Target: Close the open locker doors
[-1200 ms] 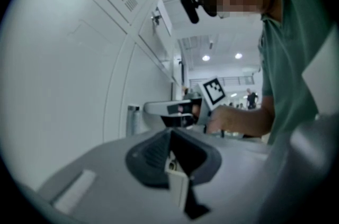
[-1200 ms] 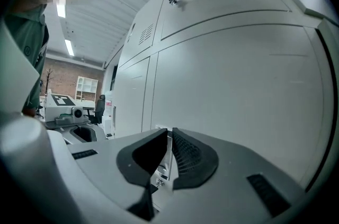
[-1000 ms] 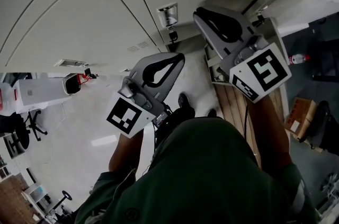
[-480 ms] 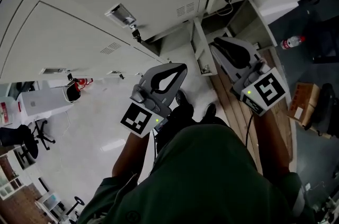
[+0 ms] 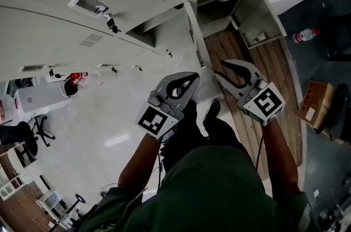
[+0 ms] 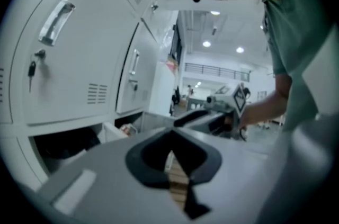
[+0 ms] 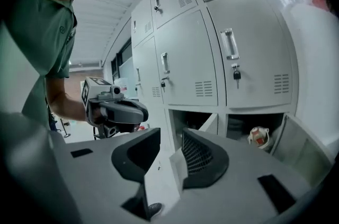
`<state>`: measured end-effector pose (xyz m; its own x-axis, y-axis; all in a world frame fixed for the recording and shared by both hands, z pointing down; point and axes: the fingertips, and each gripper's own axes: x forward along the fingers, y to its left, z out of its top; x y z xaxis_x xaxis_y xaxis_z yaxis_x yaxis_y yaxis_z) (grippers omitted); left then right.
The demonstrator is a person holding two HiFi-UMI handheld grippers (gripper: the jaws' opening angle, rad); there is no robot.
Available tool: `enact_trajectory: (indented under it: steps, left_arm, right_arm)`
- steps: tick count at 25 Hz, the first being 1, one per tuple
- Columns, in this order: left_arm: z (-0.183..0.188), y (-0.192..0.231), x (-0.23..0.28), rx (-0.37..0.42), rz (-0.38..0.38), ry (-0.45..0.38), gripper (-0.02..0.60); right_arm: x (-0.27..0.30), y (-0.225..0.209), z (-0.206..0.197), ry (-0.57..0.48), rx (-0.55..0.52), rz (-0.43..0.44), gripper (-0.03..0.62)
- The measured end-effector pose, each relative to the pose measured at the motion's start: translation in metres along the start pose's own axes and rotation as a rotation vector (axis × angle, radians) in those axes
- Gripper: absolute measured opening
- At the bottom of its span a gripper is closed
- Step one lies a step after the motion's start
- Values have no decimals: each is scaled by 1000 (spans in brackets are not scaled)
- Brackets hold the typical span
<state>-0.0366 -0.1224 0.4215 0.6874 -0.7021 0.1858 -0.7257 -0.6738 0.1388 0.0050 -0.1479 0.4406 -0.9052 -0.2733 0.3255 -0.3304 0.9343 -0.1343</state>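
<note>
The right gripper (image 7: 170, 135) had its jaws spread wide. They had just been opening, and they held nothing. Through the gap showed the free end of an open door (image 7: 176, 170), but the pads did not press on it. This door belonged to the bottom row of lockers (image 7: 222, 106) and stuck out toward the person. To its right a second door (image 7: 304, 151) stood open too. A red and white thing (image 7: 258, 137) lay inside that locker. The upper doors (image 7: 249, 59) were shut.

The left gripper (image 6: 171, 134) had its jaws pressed together at the tips, with nothing in them. It hung in the air beside the right gripper, with the lockers on its left. Below both grippers were the wood floor (image 5: 279, 77) and the person's shoes (image 5: 211, 110).
</note>
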Motion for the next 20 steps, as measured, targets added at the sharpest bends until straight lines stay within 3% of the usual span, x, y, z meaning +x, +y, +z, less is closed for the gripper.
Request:
enact_trajectory:
  steps: [5,10,20]
  left_arm:
    - [-40,-2,11,-52,37,22,3]
    - [-66,8,17,-81,53,33,2]
    - [-63,30,-1,-87,96,-16,2]
  right_arm:
    - [12,-4,-51,76,17,42,104]
    - [27,-19,-76,114,-8,49,104]
    - [58,-6,-87,158,-20,95,104]
